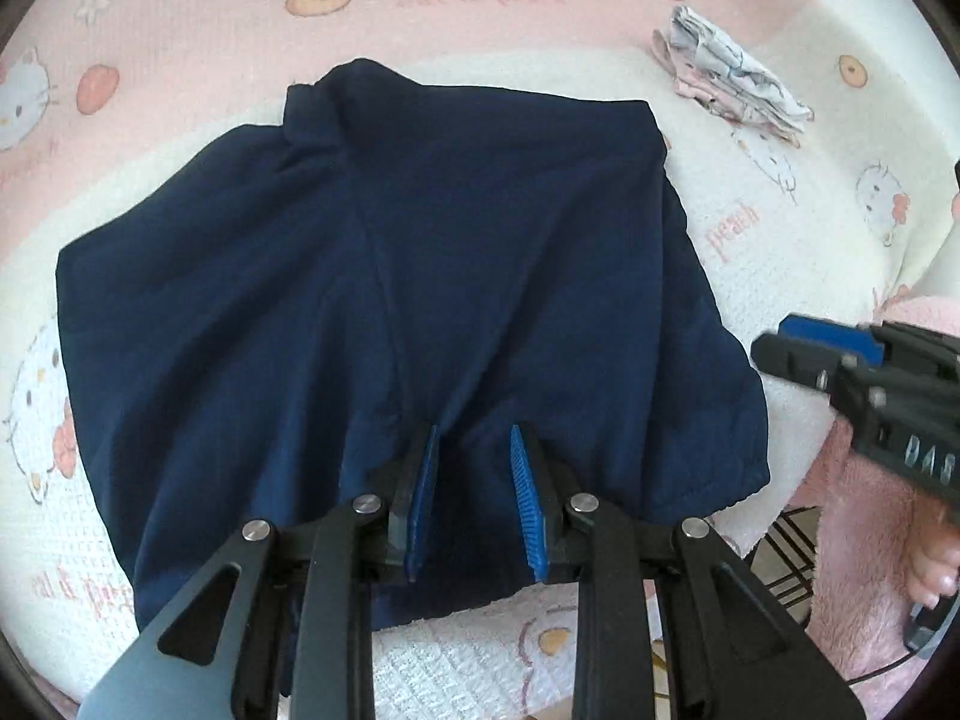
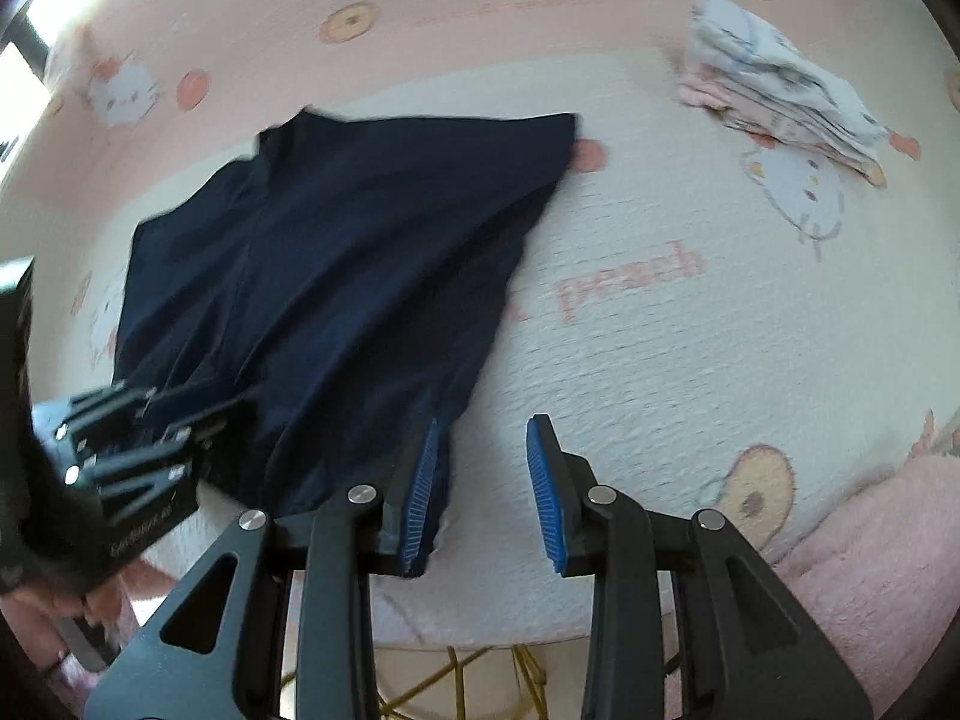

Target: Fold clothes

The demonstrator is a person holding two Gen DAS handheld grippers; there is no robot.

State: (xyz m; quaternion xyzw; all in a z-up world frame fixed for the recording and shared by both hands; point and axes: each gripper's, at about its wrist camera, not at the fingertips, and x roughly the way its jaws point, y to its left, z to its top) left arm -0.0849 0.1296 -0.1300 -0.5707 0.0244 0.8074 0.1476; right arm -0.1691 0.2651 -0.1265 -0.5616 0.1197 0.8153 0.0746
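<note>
A navy garment [image 1: 384, 276] lies spread on a pink cartoon-print blanket [image 1: 480, 18], reaching its near edge. The left gripper [image 1: 474, 480] hovers over the garment's near hem, jaws apart, holding nothing. The right gripper [image 2: 483, 480], also parted and empty, sits at the garment's right edge. Folded pale clothes [image 2: 780, 102] rest near the far right corner.

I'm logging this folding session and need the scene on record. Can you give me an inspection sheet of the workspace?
Surface: cat-print blanket, pink and cream, covers the work area.
Job's things: navy garment spread out and wrinkled, not folded small yet.
Clutter: stack of folded clothes at the far right, apart from the garment.
Grippers: left gripper open over the garment's near edge; right gripper open at the garment's right edge.
Cables: nothing seen for certain.
Surroundings: fluffy pink fabric at the near right; gold wire frame below the blanket's edge.
</note>
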